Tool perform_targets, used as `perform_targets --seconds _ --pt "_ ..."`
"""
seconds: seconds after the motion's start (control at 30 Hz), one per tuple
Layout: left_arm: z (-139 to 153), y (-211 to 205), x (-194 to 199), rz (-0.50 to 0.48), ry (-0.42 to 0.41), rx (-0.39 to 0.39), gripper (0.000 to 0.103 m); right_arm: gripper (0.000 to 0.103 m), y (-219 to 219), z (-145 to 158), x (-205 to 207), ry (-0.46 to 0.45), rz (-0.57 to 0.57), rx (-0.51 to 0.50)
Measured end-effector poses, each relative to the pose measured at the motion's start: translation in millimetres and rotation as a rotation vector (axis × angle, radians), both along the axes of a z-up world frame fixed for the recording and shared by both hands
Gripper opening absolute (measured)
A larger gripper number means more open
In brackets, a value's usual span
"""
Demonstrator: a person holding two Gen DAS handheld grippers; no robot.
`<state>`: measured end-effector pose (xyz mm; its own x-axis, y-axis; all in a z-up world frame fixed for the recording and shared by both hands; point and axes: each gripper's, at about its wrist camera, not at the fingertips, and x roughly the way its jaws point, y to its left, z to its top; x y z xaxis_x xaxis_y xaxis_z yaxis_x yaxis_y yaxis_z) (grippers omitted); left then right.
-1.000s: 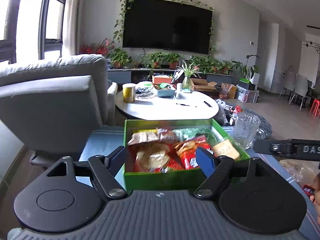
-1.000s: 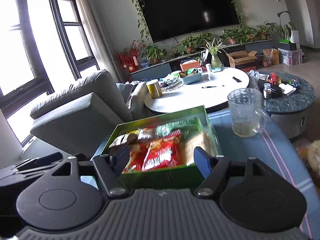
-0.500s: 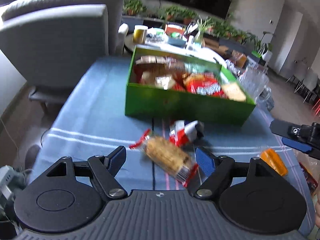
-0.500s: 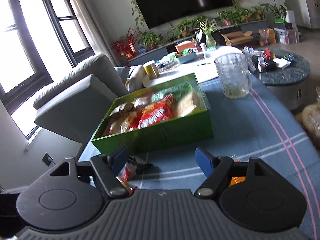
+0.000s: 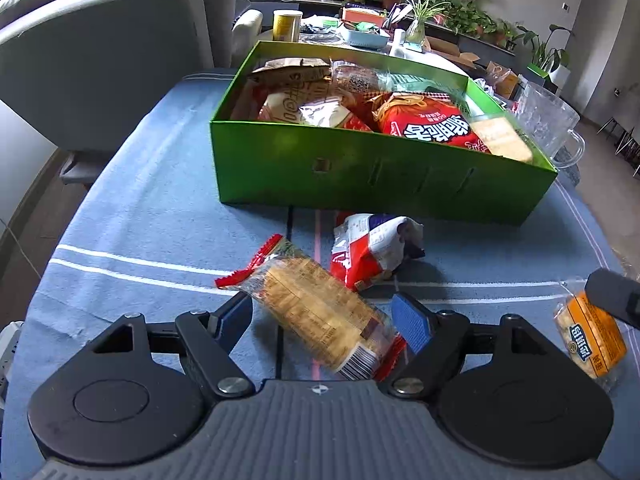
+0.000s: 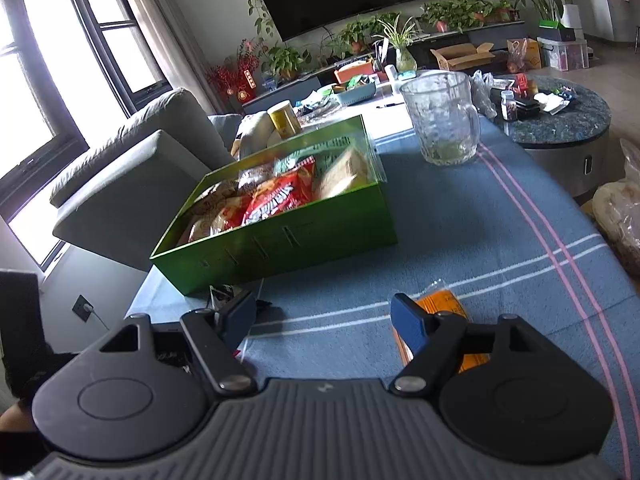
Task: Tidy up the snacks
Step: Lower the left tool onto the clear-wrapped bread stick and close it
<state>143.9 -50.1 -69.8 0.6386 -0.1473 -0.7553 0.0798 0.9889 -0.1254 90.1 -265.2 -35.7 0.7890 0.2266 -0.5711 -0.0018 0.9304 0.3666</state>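
Note:
A green box [image 5: 384,172] holding several snack packs stands on the blue striped cloth; it also shows in the right wrist view [image 6: 280,240]. My left gripper [image 5: 324,316] is open, its fingers either side of a clear cracker pack with red ends [image 5: 316,312] lying on the cloth. A red and white pack [image 5: 372,248] lies just beyond it, before the box. An orange pack [image 5: 592,340] lies at the right. My right gripper [image 6: 324,316] is open and empty, with the orange pack [image 6: 440,304] behind its right finger.
A glass pitcher [image 6: 440,120] stands right of the box. A grey armchair [image 5: 100,52] is at the left. A white round table [image 5: 360,36] with a yellow can lies beyond the box. A plastic bag [image 6: 620,216] sits off the cloth's right edge.
Both grippers have dropped and pulled back from over the box toward the cloth. The left one now straddles the cracker pack; the right one has come down beside the orange pack.

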Motion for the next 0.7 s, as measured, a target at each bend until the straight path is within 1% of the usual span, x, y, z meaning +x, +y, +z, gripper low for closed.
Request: perform_targets --seconds 0.1,0.17,0.27,0.37,0.53,0.6,0.63,0.7 --pt "-2 -4 -1 -0.023 -0.021 0.014 0.069 0.060 0 -4 1 0.014 0.001 0.003" --pt "-3 -5 -3 -0.048 -0.036 0.013 0.060 0.060 0 -5 0 0.020 0.001 0.006" --pt "-1 -4 -6 -0.082 -0.047 0.009 0.053 0.060 -1 -5 0 0.024 0.003 0.009" --pt "2 -2 -13 -0.116 -0.054 0.020 0.050 0.060 0 -5 -1 0.024 0.004 0.009" --pt "5 9 -25 -0.160 -0.023 0.028 0.052 0.060 3 -5 -2 0.028 0.013 0.005" --pt "7 12 -29 -0.151 -0.016 0.045 0.057 0.060 5 -5 -3 0.029 0.019 0.003" --pt "9 13 -30 -0.142 -0.022 0.054 0.061 0.060 5 -5 -3 0.030 0.021 0.002" --pt "13 14 -30 -0.123 -0.039 0.073 0.066 0.060 8 -5 -2 0.034 0.025 0.002"
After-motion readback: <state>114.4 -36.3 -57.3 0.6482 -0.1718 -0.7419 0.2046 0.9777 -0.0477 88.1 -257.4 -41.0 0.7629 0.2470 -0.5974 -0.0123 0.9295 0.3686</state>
